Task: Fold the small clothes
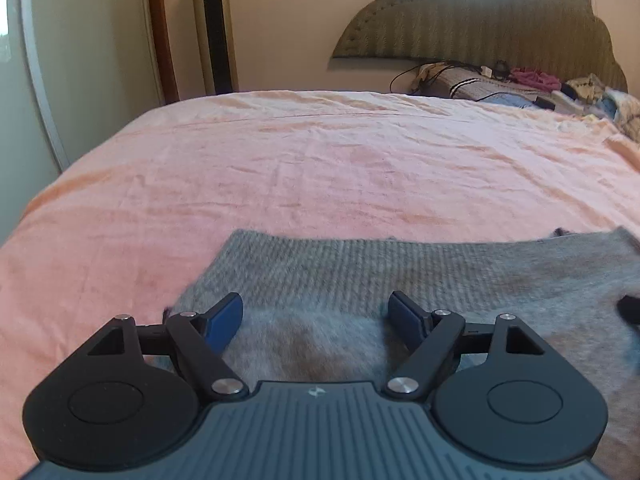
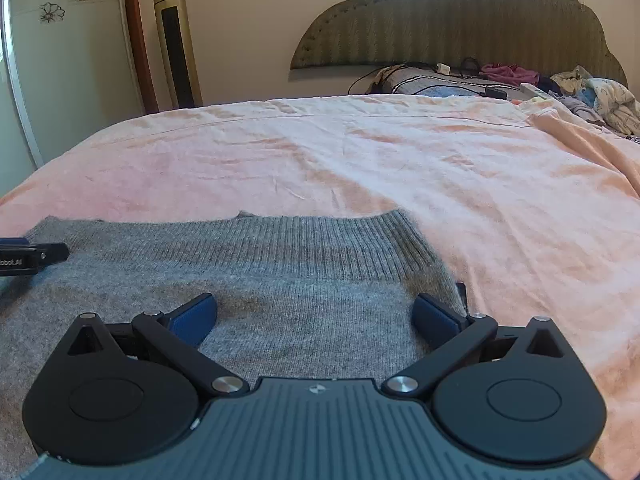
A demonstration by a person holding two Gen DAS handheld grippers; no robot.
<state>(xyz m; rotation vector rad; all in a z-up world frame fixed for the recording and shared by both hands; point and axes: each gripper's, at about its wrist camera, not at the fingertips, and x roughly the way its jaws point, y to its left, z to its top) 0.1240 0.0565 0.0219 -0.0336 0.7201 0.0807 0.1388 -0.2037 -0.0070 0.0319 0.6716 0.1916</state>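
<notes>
So there's a grey knitted sweater with a ribbed hem band point(image 1: 360, 264) spread out flat on a bed covered in a wrinkled peach-pink sheet point(image 1: 280, 168). The sweater sits at the near edge of the bed, ribbed band on its far side, and the rest of the sheet beyond it is bare until you get to the headboard end.

The left gripper point(image 1: 316, 322) is over the left part of the sweater, jaws spread wide apart, blue pads point(image 1: 226, 322) on both sides with only fuzzy grey knit showing between them. Nothing is pinched. The pad tips look very low over the fabric, but I can't tell if they actually touch it.

The right gripper point(image 2: 316, 318) is over the right part of the same sweater, near its right edge, jaws apart even wider, also clamping nothing. Its right pad sits just about at the sweater's right border, where grey meets pink. In the right wrist view the other gripper's black finger pokes in from the far left, over the sweater.

Background stuff: a scalloped olive-green padded headboard point(image 2: 460, 20) at the far end, a messy pile of clothes, cables and bedding point(image 2: 520, 80) below it on the far right, and a tall gold tower fan point(image 2: 176, 44) standing against the wall at far left next to a wooden door frame point(image 2: 138, 36).
</notes>
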